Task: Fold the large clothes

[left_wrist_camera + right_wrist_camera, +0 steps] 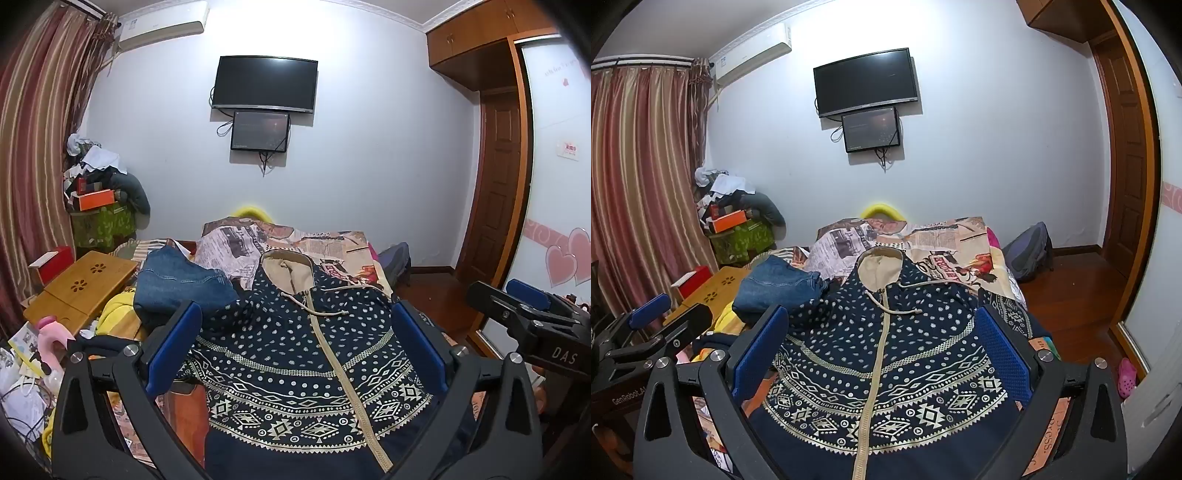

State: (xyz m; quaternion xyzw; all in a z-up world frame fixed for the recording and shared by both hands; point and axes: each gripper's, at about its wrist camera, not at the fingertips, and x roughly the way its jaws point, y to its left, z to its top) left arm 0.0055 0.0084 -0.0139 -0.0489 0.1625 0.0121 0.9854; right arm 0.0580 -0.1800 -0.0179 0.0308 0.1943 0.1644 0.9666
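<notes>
A navy patterned hoodie (295, 354) lies zipped and face up on the bed (332, 251), hood toward the far wall. The left claw (295, 343) and right claw (882, 343) both hover above it, fingers spread apart. Folded jeans (181, 288) lie beside it, near a wooden lap tabletop (81, 291); a television (264, 83) hangs on the wall.

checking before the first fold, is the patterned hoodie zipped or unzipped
Zipped. On the hoodie the beige zipper runs closed from neck to hem, both front panels meeting. It lies spread flat, hood up, on the bed.
</notes>
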